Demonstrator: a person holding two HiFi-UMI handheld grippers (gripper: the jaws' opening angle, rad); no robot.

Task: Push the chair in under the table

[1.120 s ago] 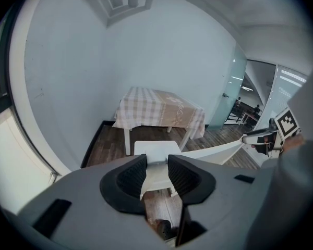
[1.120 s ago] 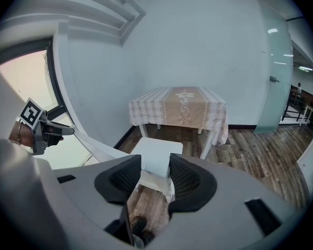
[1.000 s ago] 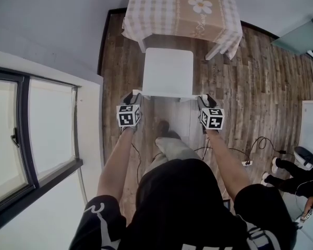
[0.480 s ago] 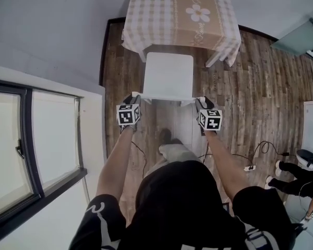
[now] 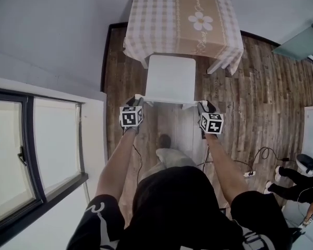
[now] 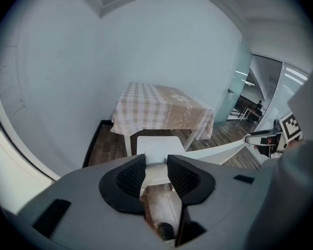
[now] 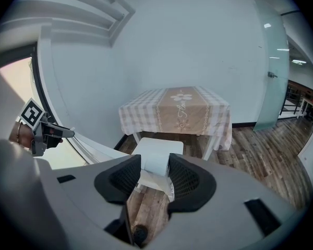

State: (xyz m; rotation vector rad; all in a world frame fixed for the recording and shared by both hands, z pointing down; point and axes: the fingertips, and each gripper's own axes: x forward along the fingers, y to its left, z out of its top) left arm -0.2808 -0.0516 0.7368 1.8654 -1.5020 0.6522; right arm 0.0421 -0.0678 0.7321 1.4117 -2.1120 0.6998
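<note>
Wood plank floor (image 5: 250, 77), pale walls, big window (image 5: 21, 155) down the left side of the head view. Table (image 5: 182, 20) with a checked cloth and flower print sits top centre, against the wall. White chair (image 5: 170, 79) is just below it in the frame, facing the table. The seat's far edge meets the cloth hem and most of the seat is out in the open, not under the table.

Left gripper (image 5: 137, 100) is at the left corner of the backrest (image 6: 214, 152), jaws clamped on the white rail, which fills the gap between the pads in the left gripper view. Right gripper (image 5: 203, 105) is at the right corner, likewise closed on the rail, with the white corner between its pads in the right gripper view. Both arms reach forward from the bottom of the frame, and both grippers tilt downward.

Person's shoe (image 5: 165, 140) is on the floor between the arms, behind the chair. Cable (image 5: 261, 155) lies on the planks at lower right.
</note>
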